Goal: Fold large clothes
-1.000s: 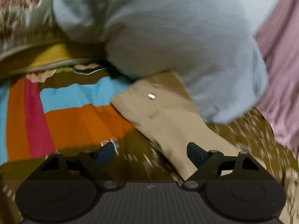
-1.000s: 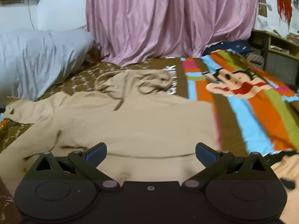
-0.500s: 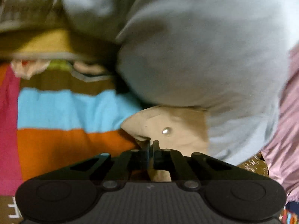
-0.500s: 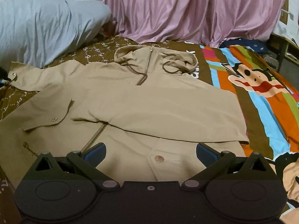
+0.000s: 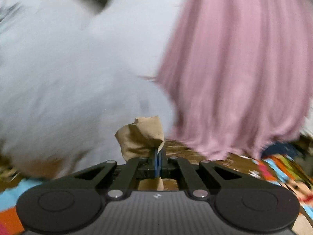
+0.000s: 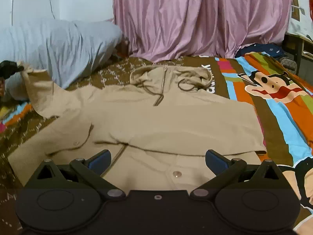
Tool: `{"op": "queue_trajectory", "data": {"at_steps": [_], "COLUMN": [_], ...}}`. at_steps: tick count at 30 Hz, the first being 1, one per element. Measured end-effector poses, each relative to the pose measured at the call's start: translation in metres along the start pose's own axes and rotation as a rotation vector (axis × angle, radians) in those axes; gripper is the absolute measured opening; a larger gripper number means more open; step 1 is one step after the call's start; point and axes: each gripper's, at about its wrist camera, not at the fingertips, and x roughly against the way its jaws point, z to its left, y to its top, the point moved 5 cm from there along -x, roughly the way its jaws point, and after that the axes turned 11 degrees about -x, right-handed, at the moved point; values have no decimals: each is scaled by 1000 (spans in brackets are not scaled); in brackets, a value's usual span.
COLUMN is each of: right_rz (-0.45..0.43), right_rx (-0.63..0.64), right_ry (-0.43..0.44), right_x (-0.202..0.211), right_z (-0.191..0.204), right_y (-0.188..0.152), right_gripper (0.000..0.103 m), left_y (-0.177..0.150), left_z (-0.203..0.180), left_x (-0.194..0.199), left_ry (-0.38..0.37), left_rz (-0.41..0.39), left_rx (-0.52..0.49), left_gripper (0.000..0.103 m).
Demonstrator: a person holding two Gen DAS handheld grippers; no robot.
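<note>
A tan hooded jacket (image 6: 156, 121) lies spread front-up on the bed, hood toward the pink curtain. My left gripper (image 5: 157, 156) is shut on the cuff of its left sleeve (image 5: 140, 137) and holds it lifted off the bed; in the right wrist view the same gripper (image 6: 8, 68) shows at far left with the sleeve (image 6: 39, 90) rising to it. My right gripper (image 6: 157, 158) is open and empty, hovering over the jacket's lower hem near a snap button (image 6: 177, 173).
A grey pillow (image 6: 58, 45) lies at the back left, close behind the lifted sleeve. A pink curtain (image 6: 195, 15) hangs behind the bed. The striped cartoon bedsheet (image 6: 273, 90) extends to the right. A dark bag (image 6: 260, 50) sits at the back right.
My left gripper closed on the sleeve cuff, then lifted it and swung toward the curtain. My right gripper stayed open above the jacket's hem.
</note>
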Motion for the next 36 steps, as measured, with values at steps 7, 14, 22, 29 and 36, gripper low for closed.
{"op": "queue_trajectory", "data": {"at_steps": [7,14,22,29,36], "right_rz": [-45,54,255,380,441], "right_rx": [-133,-361,-656,-765,-656], "right_ry": [42,224,448,485,436], "right_x": [1,-46,-132,-204,-220], "right_z": [-35,-66,-57,-29,-10], "right_y": [21,49,59,79,92], "right_gripper": [102,102,102,102,102], "left_y": [2,-104,-166,-172,-190], "left_z": [-176,-291,-306,-313,-327], "left_x": [13,24,54,69,78], "left_ry": [-192,-346,-361,-413,-497], "left_rz": [41,233,274,266,292], "left_rx": [-229,-254,-352,-417,-490], "left_gripper": [0,0,0,1,2]}}
